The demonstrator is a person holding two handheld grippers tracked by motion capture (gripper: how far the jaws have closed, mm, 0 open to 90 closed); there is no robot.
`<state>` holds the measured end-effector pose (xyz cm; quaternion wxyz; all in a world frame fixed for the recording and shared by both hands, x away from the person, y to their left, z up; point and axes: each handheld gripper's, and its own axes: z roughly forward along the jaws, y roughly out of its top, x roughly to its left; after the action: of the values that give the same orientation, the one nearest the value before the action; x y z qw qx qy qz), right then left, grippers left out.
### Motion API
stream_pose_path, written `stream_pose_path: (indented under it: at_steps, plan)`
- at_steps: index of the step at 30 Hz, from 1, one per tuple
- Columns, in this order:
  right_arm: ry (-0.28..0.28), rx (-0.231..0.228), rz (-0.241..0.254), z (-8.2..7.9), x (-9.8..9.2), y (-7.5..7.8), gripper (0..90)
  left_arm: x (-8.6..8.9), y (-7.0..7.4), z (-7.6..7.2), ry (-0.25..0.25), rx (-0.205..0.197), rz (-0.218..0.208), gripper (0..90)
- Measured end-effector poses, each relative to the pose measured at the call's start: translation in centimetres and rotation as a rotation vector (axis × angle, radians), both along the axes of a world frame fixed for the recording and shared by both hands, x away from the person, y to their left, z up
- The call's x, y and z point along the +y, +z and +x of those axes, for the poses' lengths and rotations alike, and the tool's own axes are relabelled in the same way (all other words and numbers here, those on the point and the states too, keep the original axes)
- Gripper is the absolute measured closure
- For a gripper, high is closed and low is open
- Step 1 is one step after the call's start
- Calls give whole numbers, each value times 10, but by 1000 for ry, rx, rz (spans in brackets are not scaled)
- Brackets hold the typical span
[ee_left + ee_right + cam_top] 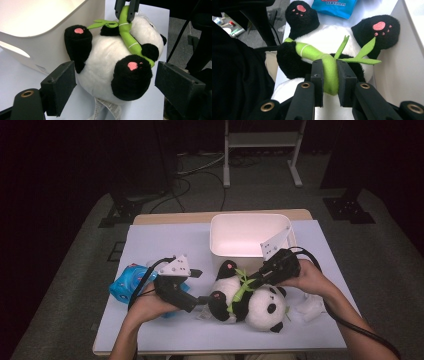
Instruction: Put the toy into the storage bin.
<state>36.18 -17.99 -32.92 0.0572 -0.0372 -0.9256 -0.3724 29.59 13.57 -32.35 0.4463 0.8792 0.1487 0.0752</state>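
Right tongs (329, 82) pinch the toy panda's (250, 302) green stalk (322, 58); left tongs (115, 85) gape wide around its bottom. It lies on the table (165, 330), not yet in the white box (220, 247).

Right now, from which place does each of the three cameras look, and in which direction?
High view: above the person's side, facing forward and down on the table; both forearms, left gripper, right gripper.
Left gripper view: between open jaws toward the panda's feet.
Right gripper view: along jaws shut on the bamboo stalk.
All views share the panda and white bin.
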Motion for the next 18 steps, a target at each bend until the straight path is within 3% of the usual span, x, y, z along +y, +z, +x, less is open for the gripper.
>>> stream_pose_path:
  at_steps: [18]
  plan:
    - [-19,-19,-11,0,-8,25,772,3,2,1,8,-9,1,161]
